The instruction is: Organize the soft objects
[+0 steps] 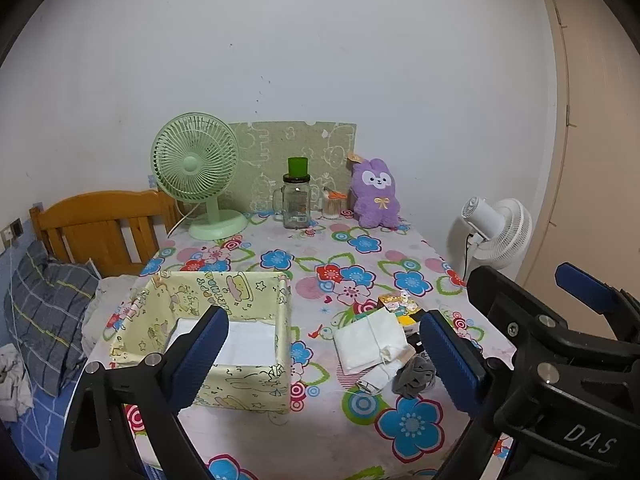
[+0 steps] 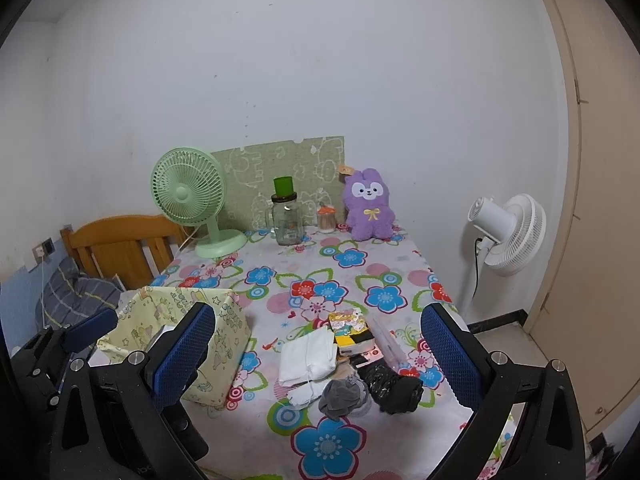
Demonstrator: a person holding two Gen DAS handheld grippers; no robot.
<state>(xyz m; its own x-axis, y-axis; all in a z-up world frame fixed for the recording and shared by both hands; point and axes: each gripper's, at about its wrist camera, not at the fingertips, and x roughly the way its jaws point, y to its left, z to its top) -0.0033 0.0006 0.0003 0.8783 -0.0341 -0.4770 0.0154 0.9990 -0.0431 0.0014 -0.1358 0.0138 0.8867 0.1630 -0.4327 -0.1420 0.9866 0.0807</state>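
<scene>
Both claws are hanging released above the near edge of the table: your left gripper (image 1: 324,354) is spreading its blue pads wide with nothing between them, and your right gripper (image 2: 316,354) is doing the same, just beside it on the right.

Your yellow fabric bin (image 1: 280,320) is sitting on the near left of the flowered tablecloth (image 1: 360,256), holding only a flat white sheet (image 1: 248,342) on its floor.

Just right of the bin, the soft things are lying in a loose heap: a folded white cloth (image 2: 306,354), a grey sock (image 2: 340,398) touching its near corner, and a crumpled black bag (image 2: 394,386) beside that. A small colourful packet (image 2: 350,328) is resting behind them.

At the far edge, a green desk fan (image 1: 196,168), a glass jar with a green cup on its lid (image 1: 297,200) and a purple plush rabbit (image 1: 376,196) are standing against the wall.

A wooden headboard (image 1: 100,224) and bedding are crowding the table's left side; a white standing fan (image 2: 508,236) is occupying the floor on the right.
</scene>
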